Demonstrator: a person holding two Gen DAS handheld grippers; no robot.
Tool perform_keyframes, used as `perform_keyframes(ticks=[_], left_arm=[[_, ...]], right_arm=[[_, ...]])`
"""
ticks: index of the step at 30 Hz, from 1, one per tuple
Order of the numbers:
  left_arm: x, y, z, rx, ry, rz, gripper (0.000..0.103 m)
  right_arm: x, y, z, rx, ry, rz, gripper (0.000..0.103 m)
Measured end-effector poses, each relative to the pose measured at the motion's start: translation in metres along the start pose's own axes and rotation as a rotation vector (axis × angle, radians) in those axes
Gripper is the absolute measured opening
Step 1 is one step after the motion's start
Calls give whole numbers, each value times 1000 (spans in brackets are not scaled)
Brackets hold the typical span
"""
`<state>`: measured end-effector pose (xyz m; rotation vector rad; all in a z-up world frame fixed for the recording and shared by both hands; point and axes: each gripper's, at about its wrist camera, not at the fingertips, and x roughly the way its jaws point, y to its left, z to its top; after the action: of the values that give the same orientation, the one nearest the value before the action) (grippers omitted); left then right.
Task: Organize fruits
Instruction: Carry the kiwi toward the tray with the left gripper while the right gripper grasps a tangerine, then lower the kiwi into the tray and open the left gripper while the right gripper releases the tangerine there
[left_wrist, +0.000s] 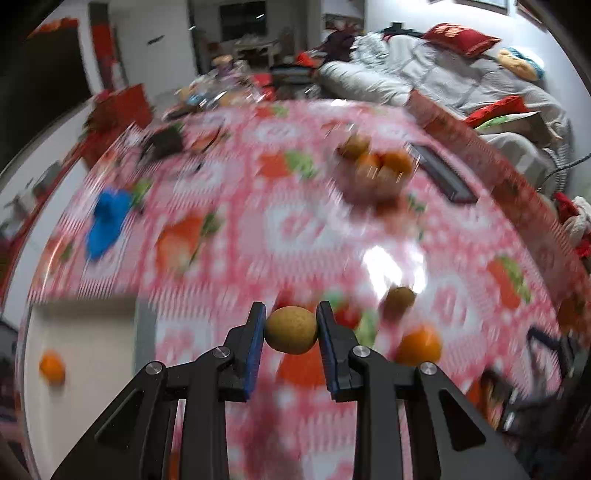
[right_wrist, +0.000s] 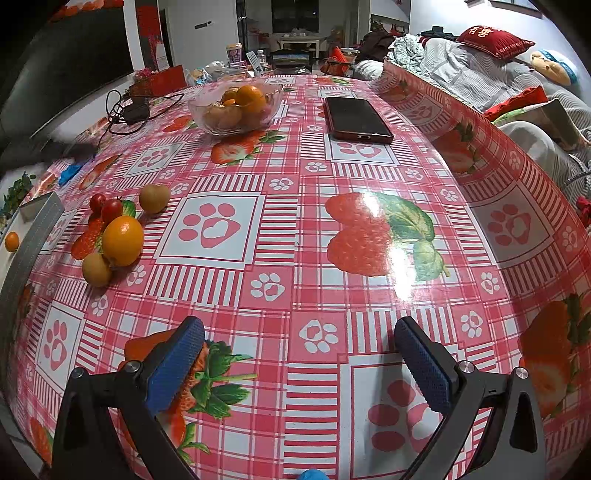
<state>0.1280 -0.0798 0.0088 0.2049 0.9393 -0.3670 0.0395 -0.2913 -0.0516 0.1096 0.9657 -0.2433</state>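
My left gripper (left_wrist: 291, 325) is shut on a small yellow-brown fruit (left_wrist: 291, 334) and holds it over the table; the view is blurred. Beside it lie another brown fruit (left_wrist: 399, 300) and an orange (left_wrist: 419, 345). A glass bowl (left_wrist: 373, 181) with oranges and brown fruits stands farther back. In the right wrist view my right gripper (right_wrist: 299, 354) is open and empty above the tablecloth. At its left lie an orange (right_wrist: 122, 240), two brown fruits (right_wrist: 96, 270) (right_wrist: 154, 198) and two cherry tomatoes (right_wrist: 105, 206). The glass bowl (right_wrist: 207, 110) stands at the back.
A phone (right_wrist: 356, 119) lies right of the bowl. A cable and charger (right_wrist: 129, 110) lie at the back left. A blue object (left_wrist: 105, 221) lies at the left. A small orange (right_wrist: 12, 241) lies off the table's left edge. A sofa with clothes is at the right.
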Motion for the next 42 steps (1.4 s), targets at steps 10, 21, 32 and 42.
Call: perform_keyframes(ticks=[10, 21, 32, 42], left_arm=[[-17, 13, -70, -89, 23, 41, 31], [-9, 15, -87, -114, 42, 51, 31], [-15, 7, -100, -105, 33, 45, 31], [-49, 18, -138, -181, 15, -106, 31]], right_arm=[[2, 5, 12, 43, 101, 30, 103], [16, 79, 63, 4, 99, 192, 103], [26, 101, 58, -93, 138, 112, 36], [-19, 55, 19, 26, 123, 243, 36]])
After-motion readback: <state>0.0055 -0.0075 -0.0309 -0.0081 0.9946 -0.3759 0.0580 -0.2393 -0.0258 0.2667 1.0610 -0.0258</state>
